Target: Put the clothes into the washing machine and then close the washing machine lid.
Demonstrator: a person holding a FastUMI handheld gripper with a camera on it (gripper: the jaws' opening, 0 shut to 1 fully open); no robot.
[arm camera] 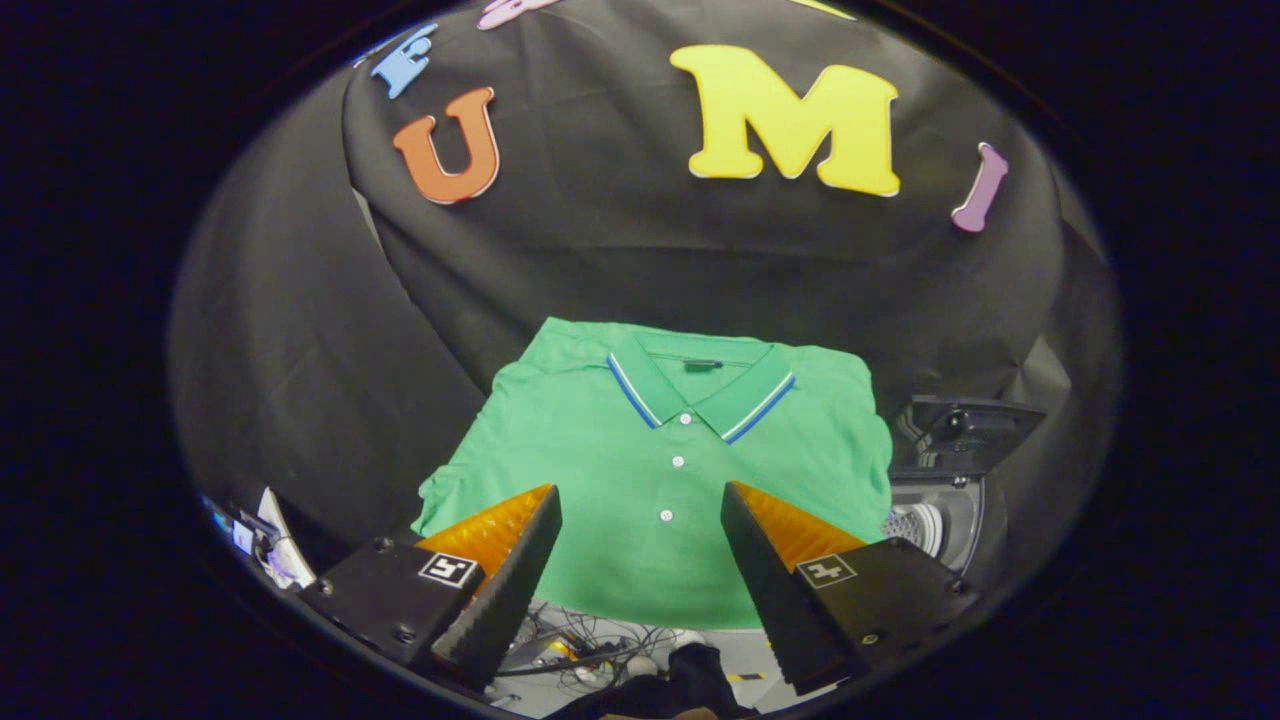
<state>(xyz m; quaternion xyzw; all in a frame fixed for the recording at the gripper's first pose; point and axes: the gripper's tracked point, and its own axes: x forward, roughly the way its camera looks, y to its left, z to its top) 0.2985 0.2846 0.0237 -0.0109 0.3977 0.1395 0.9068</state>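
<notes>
A folded green polo shirt with a blue-and-white striped collar and white buttons lies flat on a black-draped surface, just ahead of and between my fingers. My gripper is open, its two fingers spread wide above the shirt's near edge, holding nothing. To the right of the shirt stands the washing machine. Its dark lid is raised, and part of the pale drum shows in the opening.
Black cloth covers the surface and the wall behind the shirt. Below the fingers lies a pale floor with tangled cables and a dark bundle. Some white and blue clutter sits low on the left.
</notes>
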